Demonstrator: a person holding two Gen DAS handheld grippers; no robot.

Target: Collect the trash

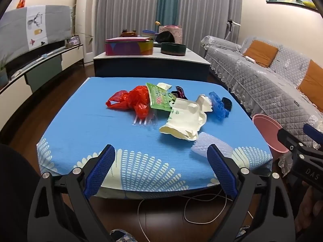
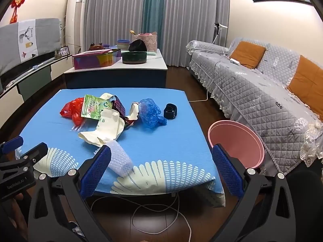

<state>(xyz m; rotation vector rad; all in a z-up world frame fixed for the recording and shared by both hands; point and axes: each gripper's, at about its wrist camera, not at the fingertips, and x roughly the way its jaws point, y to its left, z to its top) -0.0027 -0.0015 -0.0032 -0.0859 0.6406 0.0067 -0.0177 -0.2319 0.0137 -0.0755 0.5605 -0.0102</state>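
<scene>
Trash lies in a heap on the blue-clothed table (image 1: 84,121) (image 2: 161,141): a red plastic bag (image 1: 131,100) (image 2: 73,111), a green packet (image 1: 161,98) (image 2: 94,106), a cream paper bag (image 1: 185,121) (image 2: 107,129), a blue plastic cover (image 1: 218,106) (image 2: 150,113), a black band (image 1: 227,102) (image 2: 170,111) and white foam netting (image 1: 214,143) (image 2: 120,159). A pink bin (image 1: 266,133) (image 2: 236,143) stands right of the table. My left gripper (image 1: 161,159) hangs open over the near edge. My right gripper (image 2: 161,161) is open too, the netting just past its left finger.
A grey quilted sofa (image 2: 262,92) with orange cushions runs along the right. Behind the table stands a dark cabinet (image 1: 151,66) bearing a colourful box and bowls. A TV stand (image 1: 30,74) lines the left wall. White cable (image 2: 161,211) loops on the wooden floor below the table.
</scene>
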